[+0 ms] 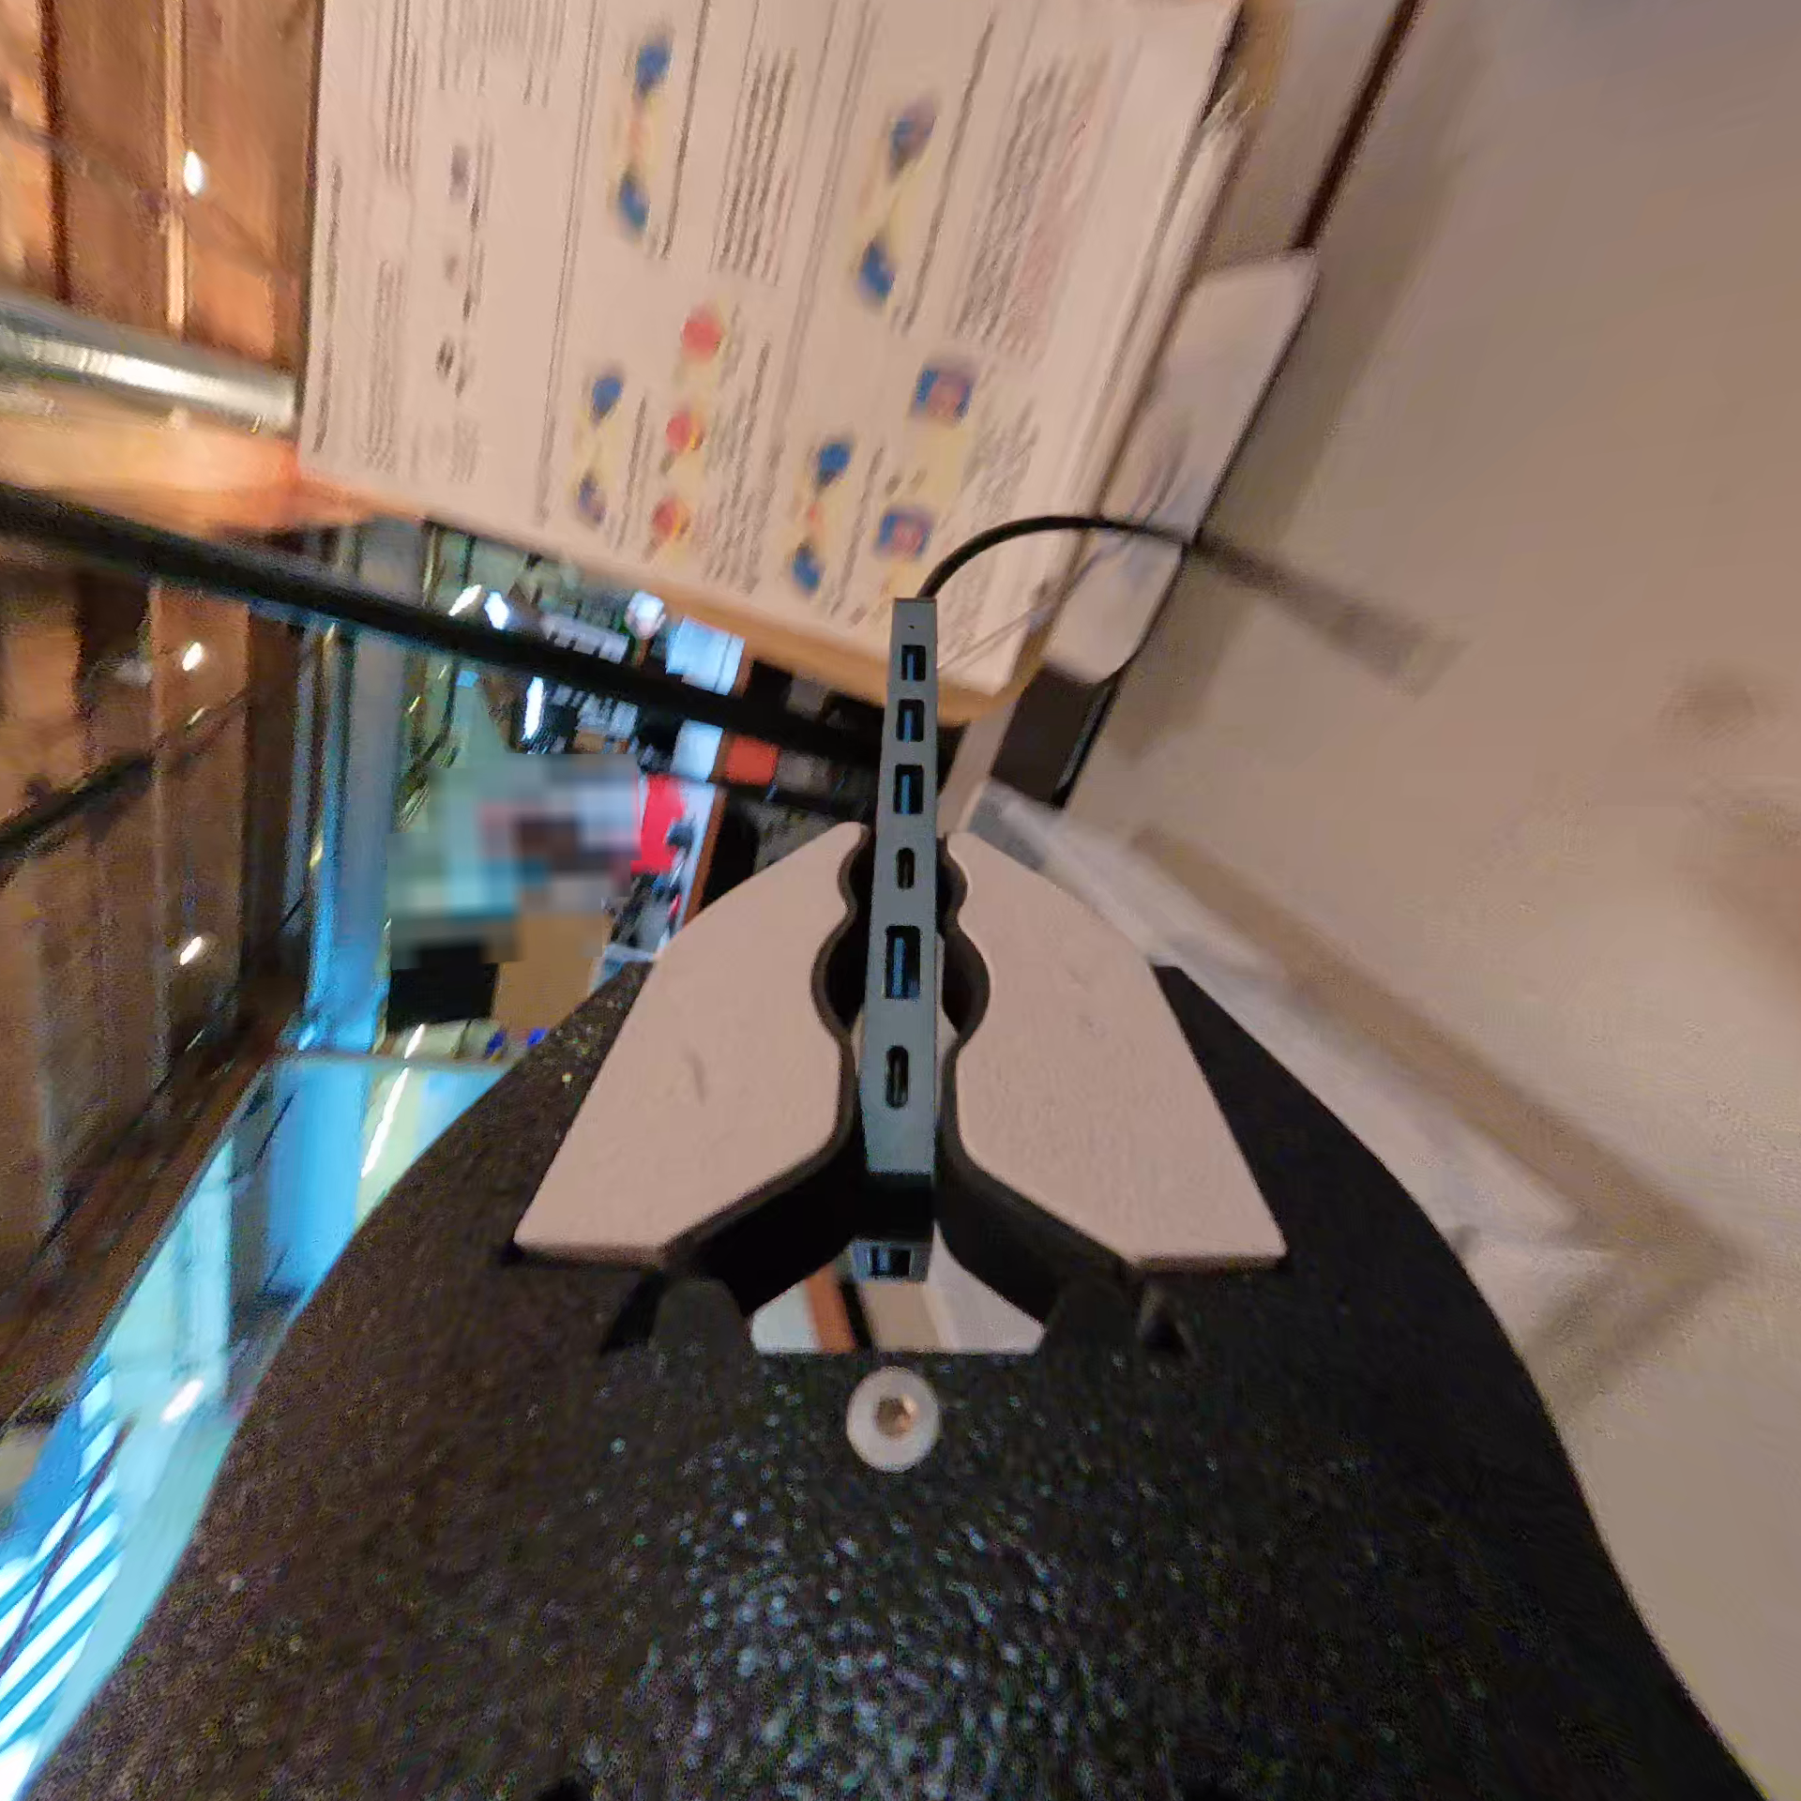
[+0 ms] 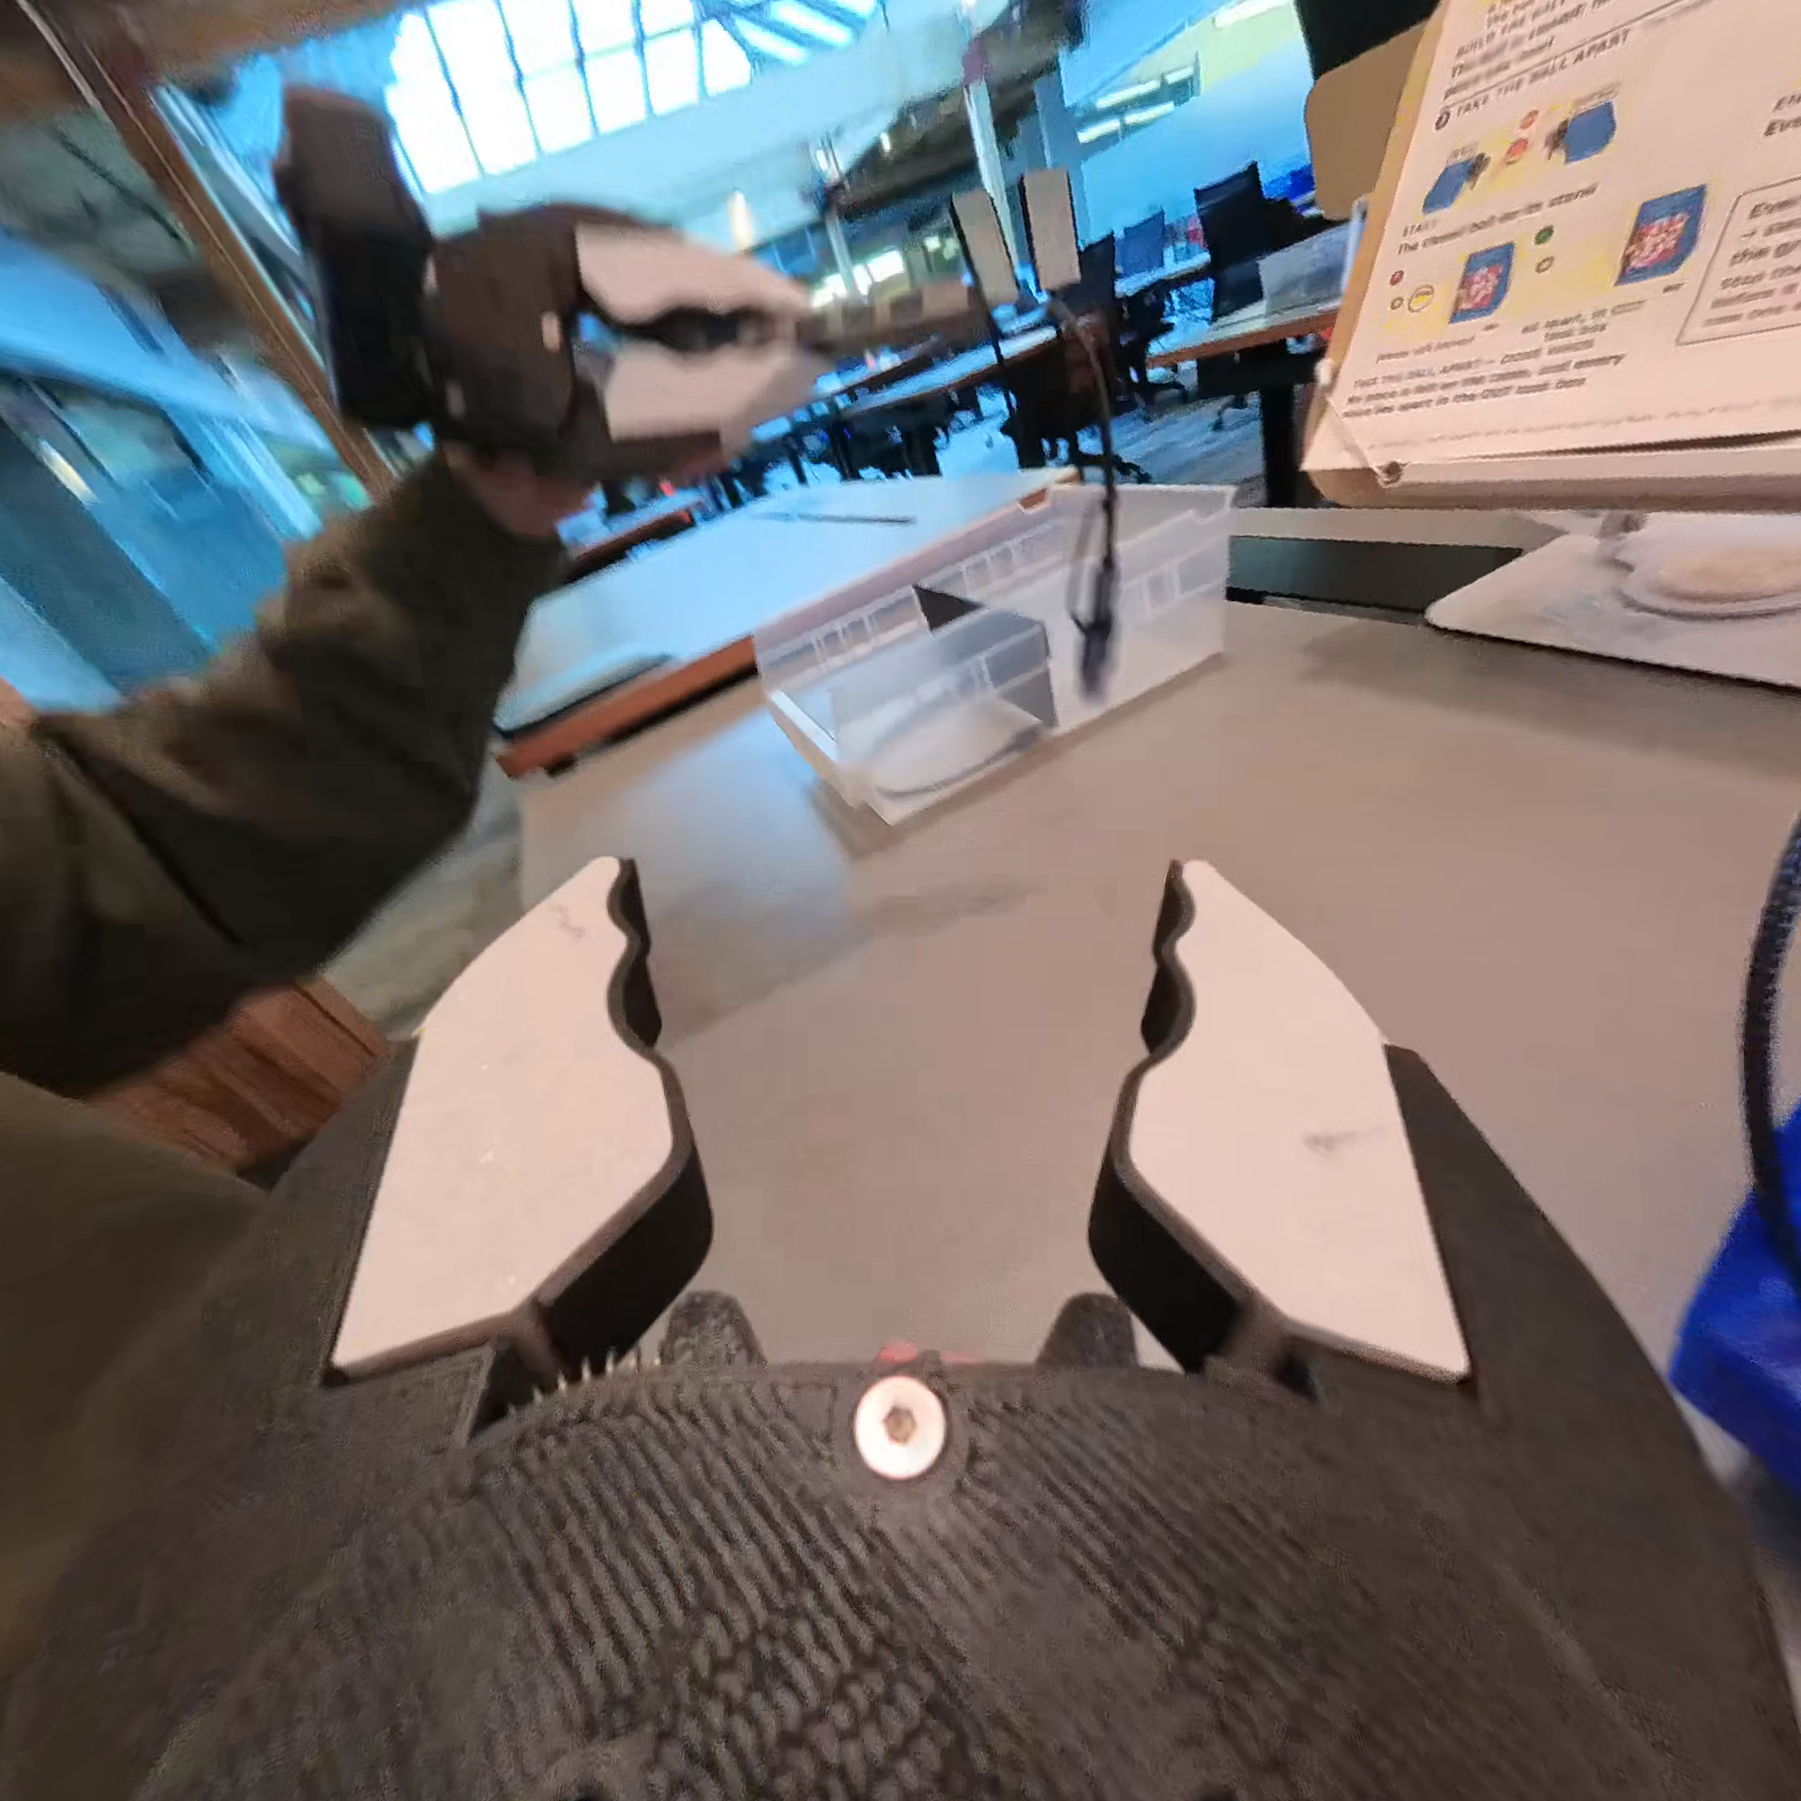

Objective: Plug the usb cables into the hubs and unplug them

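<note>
The left tongs [image 1: 901, 936] are clamping a dark grey hub [image 1: 904, 877] edge-on, its black cable [image 1: 1014, 534] trailing behind. The right tongs [image 2: 901, 984] are gaping wide, holding nothing, hovering above the grey surface [image 2: 1364, 828] near a clear plastic box [image 2: 984, 643].
</note>
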